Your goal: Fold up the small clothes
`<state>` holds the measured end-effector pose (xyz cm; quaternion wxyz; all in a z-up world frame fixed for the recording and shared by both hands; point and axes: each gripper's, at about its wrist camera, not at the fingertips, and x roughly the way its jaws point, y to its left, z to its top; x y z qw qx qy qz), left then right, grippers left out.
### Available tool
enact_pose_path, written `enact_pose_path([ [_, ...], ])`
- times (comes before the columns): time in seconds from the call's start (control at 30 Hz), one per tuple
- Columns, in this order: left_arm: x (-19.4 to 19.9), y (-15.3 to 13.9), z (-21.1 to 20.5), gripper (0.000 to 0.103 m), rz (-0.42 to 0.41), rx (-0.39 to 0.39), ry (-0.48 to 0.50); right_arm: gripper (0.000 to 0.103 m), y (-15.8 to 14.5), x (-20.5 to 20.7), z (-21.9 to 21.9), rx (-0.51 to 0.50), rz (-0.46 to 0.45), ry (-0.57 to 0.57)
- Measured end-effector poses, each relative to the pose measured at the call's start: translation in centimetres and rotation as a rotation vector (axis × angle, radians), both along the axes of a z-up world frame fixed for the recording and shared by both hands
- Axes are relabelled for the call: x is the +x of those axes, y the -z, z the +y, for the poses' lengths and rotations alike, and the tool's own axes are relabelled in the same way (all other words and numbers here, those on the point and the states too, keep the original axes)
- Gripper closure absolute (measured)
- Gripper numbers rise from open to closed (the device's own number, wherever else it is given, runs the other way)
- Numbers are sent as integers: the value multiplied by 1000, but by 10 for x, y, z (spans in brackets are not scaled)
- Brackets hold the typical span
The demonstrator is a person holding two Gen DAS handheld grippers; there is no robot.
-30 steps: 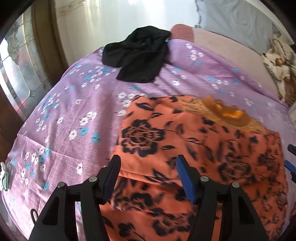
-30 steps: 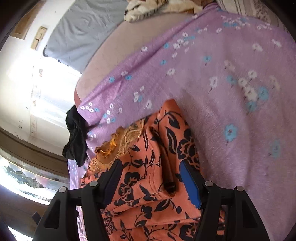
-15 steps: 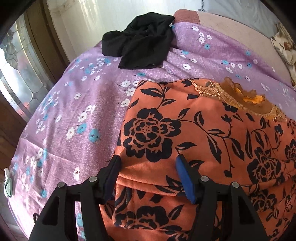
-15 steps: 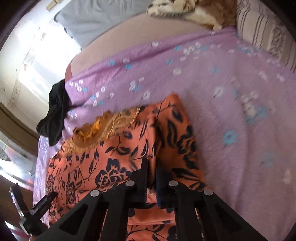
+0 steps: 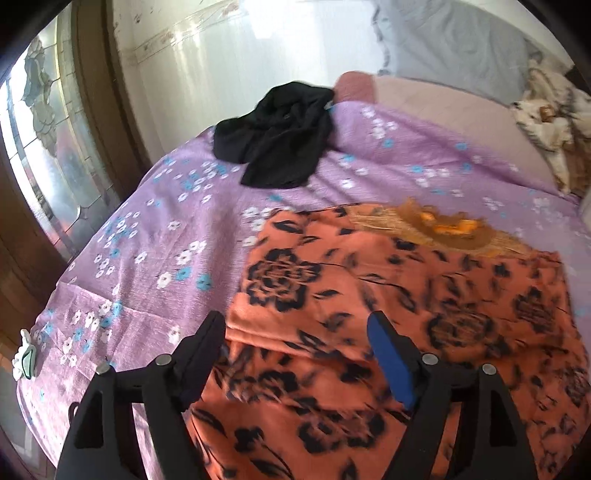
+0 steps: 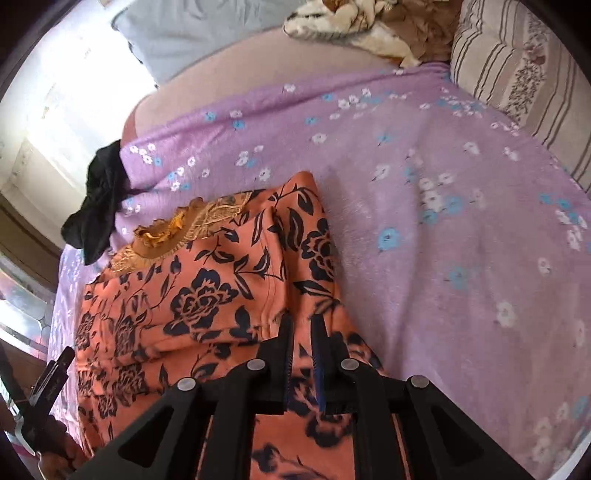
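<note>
An orange garment with black flowers (image 5: 388, 295) lies spread on the purple floral bedsheet (image 5: 147, 240); its gold embroidered neckline (image 5: 443, 229) is at the far side. My left gripper (image 5: 295, 332) is open and hovers just above the garment's left edge, holding nothing. In the right wrist view the same garment (image 6: 207, 295) lies left of centre, and my right gripper (image 6: 301, 325) is shut on the garment's right edge fold. The left gripper also shows at the lower left of the right wrist view (image 6: 51, 376).
A crumpled black garment (image 5: 273, 140) lies at the far left of the bed near the wall. A grey pillow (image 5: 461, 48), a tiger-print blanket (image 6: 351, 22) and a striped pillow (image 6: 517, 66) lie at the head. A glass door (image 5: 48, 147) stands beyond the bed's left edge.
My right gripper has closed on the garment's right edge. My left gripper stayed open and has pulled back and up a little from the left edge.
</note>
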<state>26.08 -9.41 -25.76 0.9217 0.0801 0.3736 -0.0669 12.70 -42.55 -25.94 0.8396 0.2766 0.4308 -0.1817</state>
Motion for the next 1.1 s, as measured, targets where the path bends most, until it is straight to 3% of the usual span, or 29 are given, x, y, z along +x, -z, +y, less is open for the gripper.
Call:
enact_pose_path([
  [0.13,-37,-6,-6,16,21,-21,61,91,-9,-24,20,-47,2,-39],
  [0.37,-89,5,-2,16,110,4,118,91,5,-64,56,38,34,-111],
  [0.57,-107,45,11,16,246,83,59,86,36,-86,73,98,147,-127],
  [0.63,-106,62,13,15,306,105,41,86,40,-93,75,96,131,-128],
  [0.7,-109,58,19,9,282,90,16,85,36,-99,81,74,149,-148],
  [0.77,-110,53,19,9,313,102,14,81,33,-106,85,72,153,-165],
  [0.93,-130,11,21,9,226,64,22,81,11,-136,92,104,92,-172],
  [1.0,-140,-11,21,9,172,43,29,81,-13,-149,93,77,12,-168],
  [1.1,-160,-60,22,9,26,13,39,81,-65,-172,98,-20,-147,-169],
])
